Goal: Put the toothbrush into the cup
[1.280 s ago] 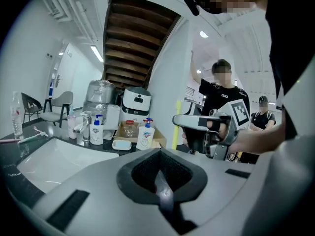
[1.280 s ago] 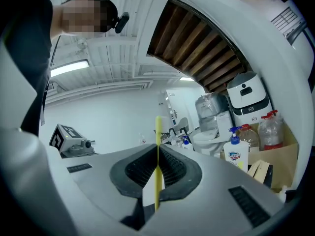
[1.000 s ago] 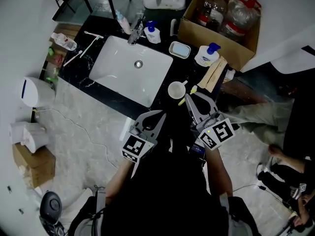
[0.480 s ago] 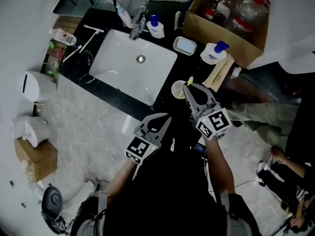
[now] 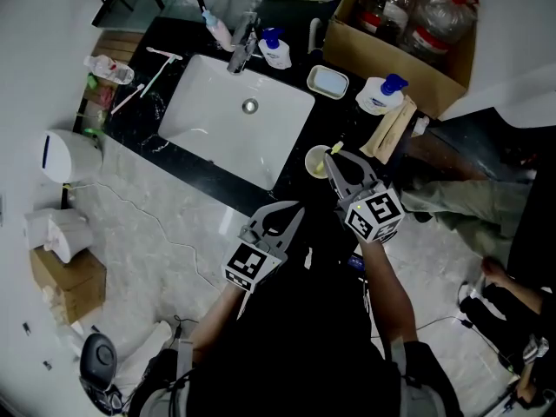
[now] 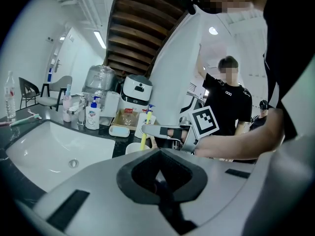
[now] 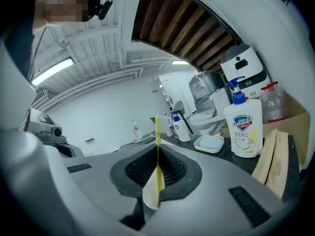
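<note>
The left gripper (image 6: pixel 160 178) hangs back nearest the person, its fingers brought together on nothing, well apart from the work. The right gripper (image 7: pixel 157 178) is the nearer one to the job: its fingers are clamped on the yellow toothbrush (image 7: pixel 157 146), which rises between them as a thin upright line.

From the left gripper view the toothbrush (image 6: pixel 143 137) stands close to vertical, crossing the level fingers of the right gripper (image 6: pixel 162 131), with its lower end pointing down at the white cup (image 6: pixel 134 148). In the head view the right gripper (image 5: pixel 341 165) sits just beside the cup (image 5: pixel 315 162), and the toothbrush (image 5: pixel 334 151) shows at the rim on the gripper's side. Its long axis looks already lined up with the cup's mouth, so the move to come seems to be a short drop. Whether the lower end is inside the rim or only above it, I cannot tell for certain.

The cup stands on the dark surface (image 5: pixel 291 181) at the right of the white sink (image 5: pixel 234 120).

Further off, a white soap bottle (image 7: pixel 244 129) with a blue pump reads "Safeguard" and "99.9%". Beside it lies a soap dish (image 7: pixel 209 142) with a pale blue bar. The cardboard box (image 5: pixel 408 50) behind shows no print I can read.
</note>
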Action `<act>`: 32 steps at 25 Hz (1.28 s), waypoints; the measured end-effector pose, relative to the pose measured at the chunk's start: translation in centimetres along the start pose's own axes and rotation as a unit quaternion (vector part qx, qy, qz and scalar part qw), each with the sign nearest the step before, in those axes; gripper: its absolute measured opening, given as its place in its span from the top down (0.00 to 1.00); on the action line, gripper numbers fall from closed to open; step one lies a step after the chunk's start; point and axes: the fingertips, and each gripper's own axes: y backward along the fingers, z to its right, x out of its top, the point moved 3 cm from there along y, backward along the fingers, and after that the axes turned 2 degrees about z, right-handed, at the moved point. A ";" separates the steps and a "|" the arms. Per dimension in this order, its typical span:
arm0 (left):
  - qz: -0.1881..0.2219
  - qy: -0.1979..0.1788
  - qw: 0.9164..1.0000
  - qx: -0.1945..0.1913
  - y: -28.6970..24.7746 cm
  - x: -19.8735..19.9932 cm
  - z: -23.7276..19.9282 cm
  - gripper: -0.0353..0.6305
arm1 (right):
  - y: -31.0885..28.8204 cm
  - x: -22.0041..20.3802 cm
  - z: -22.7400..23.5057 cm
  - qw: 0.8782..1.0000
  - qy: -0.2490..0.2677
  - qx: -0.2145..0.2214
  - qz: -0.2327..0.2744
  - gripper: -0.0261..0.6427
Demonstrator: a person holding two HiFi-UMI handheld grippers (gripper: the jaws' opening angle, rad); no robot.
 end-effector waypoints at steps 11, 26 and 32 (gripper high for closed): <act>-0.005 0.000 1.000 -0.003 -0.1 -0.4 0.2 0.94 | 0.0 -1.6 1.8 0.999 -0.032 -0.018 -0.004 0.93; -0.003 0.003 1.000 0.003 0.1 -0.5 -0.3 0.94 | 0.7 -2.4 4.4 0.990 -0.133 -0.040 0.035 0.93; -0.001 0.005 1.000 0.003 0.1 -0.4 0.0 0.94 | 1.0 -2.6 4.9 0.986 -0.157 -0.041 0.045 0.93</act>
